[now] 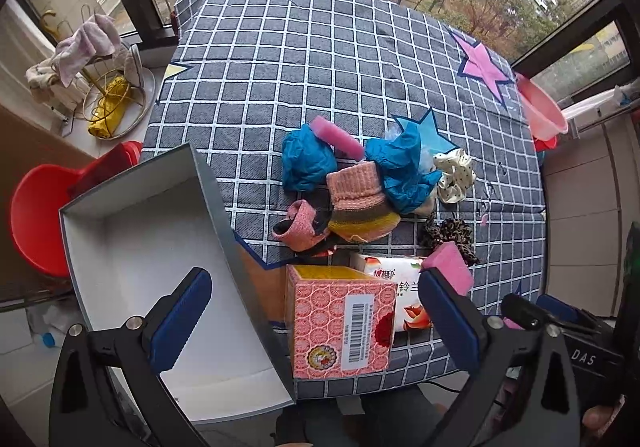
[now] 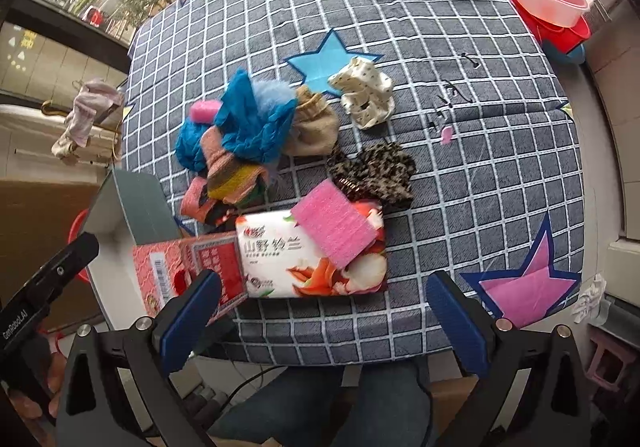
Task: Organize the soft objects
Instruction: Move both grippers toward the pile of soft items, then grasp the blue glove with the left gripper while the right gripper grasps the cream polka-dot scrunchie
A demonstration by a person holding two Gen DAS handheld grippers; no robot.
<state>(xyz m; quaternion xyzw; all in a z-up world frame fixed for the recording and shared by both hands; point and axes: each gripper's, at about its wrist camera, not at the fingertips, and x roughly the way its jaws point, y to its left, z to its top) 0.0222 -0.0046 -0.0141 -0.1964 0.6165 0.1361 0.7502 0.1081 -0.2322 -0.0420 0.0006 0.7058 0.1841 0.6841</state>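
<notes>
A heap of soft things lies on the checked cloth: blue crumpled fabric, a striped knit sock, a white dotted scrunchie, a leopard scrunchie and pink sponges. A tissue pack and a pink carton lie nearest me. A white open box stands at the left. My left gripper hangs open above the box edge and carton. My right gripper is open over the table's near edge.
Pink and red basins sit off the table's far right corner. A red stool and a wire rack with cloths stand to the left by the window. A person's legs show below the table edge.
</notes>
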